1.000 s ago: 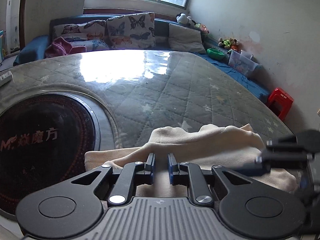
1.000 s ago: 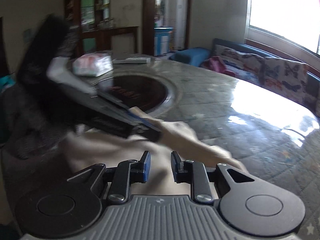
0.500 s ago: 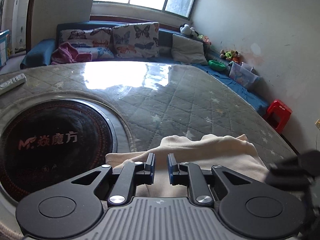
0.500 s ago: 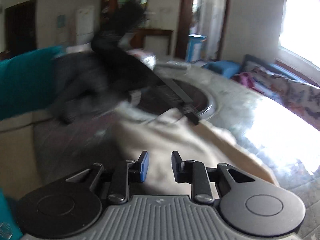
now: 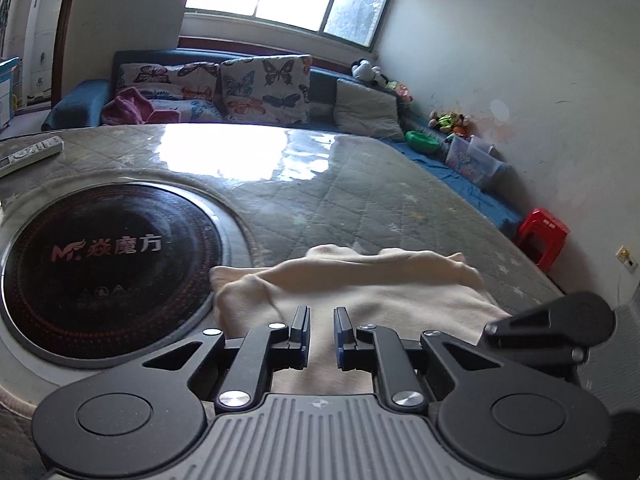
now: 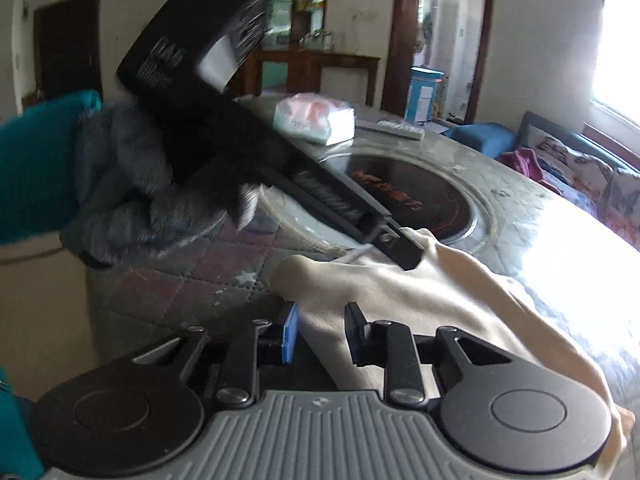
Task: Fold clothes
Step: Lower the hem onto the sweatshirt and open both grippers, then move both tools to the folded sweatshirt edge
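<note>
Cream-coloured soft cloth garment [image 5: 360,288] lies bunched on the near part of a large round table covered in grey-green quilted padding under a glossy clear sheet [image 5: 320,200], just beside the black round glass hotplate with red lettering [image 5: 108,264] set into the table's middle. One corner of the garment reaches the hotplate's metal rim.

From the left wrist view, the left gripper [image 5: 320,332] hovers low over the near side of the garment, its blue-padded fingers parted with only cloth visible below the gap and nothing clamped. The right gripper [image 5: 552,324] shows at the right edge of that view, beside the garment's right end.

From the right wrist view, the right gripper's fingers stand apart, straddling the garment's near edge without pinching it. The left gripper reaches in from the upper left, held by a hand in a grey knit glove [image 6: 132,184] below a teal sleeve [image 6: 36,164], its tip at a raised fold of the garment.

A white packet of tissues [image 6: 316,120] and a white remote control [image 5: 28,154] lie on the far side of the table.
</note>
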